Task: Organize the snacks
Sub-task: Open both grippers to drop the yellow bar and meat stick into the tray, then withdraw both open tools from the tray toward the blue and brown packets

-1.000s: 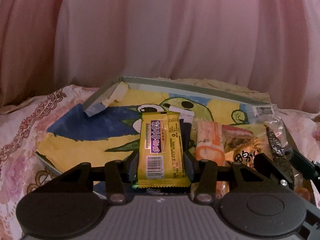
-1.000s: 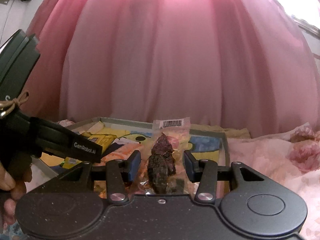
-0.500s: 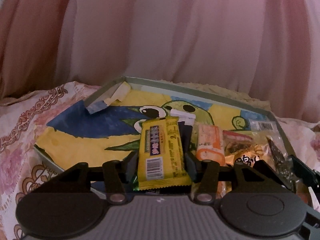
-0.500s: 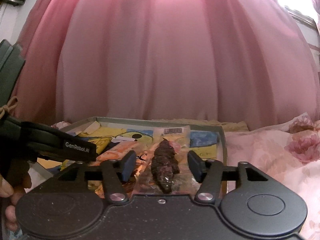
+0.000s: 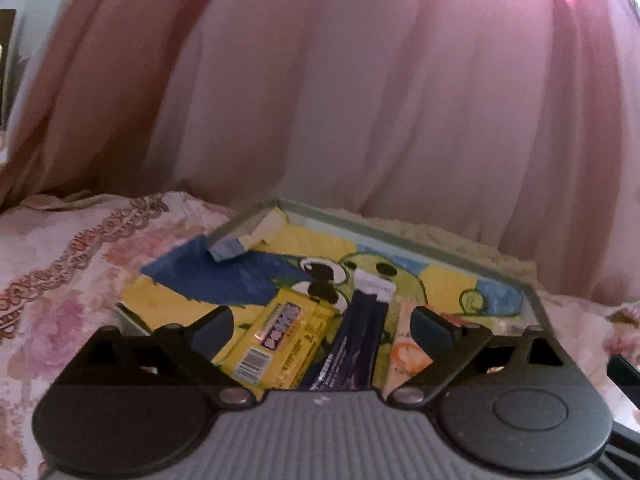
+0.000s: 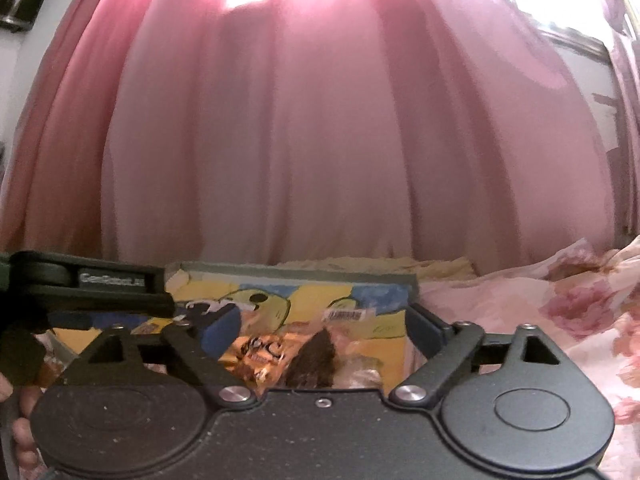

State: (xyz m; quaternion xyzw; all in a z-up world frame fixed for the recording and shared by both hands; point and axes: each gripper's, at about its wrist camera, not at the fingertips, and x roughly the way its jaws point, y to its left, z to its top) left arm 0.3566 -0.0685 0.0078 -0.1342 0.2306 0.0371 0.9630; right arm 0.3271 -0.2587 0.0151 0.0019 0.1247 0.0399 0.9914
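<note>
A shallow box [image 5: 404, 237] with a yellow and blue cartoon lining lies on the bed and holds the snacks. My left gripper [image 5: 322, 326] has its jaws opening wide; the yellow bar [image 5: 276, 344] lies tilted in the box between them, clear of both pads. Beside it lie a dark purple packet [image 5: 360, 344] and an orange packet [image 5: 408, 354]. My right gripper [image 6: 324, 328] is opening too, and the clear bag of dark dried snack [image 6: 316, 360] rests in the box [image 6: 304, 270] between its spread fingers, untouched. An orange wrapper [image 6: 260, 350] lies left of it.
A pink curtain [image 5: 360, 100] hangs close behind the box. Floral bedding [image 5: 68, 264] surrounds it, and continues on the right [image 6: 540, 308]. The left gripper's body [image 6: 84, 292] crosses the left side of the right wrist view, with a hand [image 6: 24, 428] below it.
Both grippers spread from a grip to wide apart. The yellow bar dropped and tilted into the box; the dried snack bag settled down. Both grippers rose a little.
</note>
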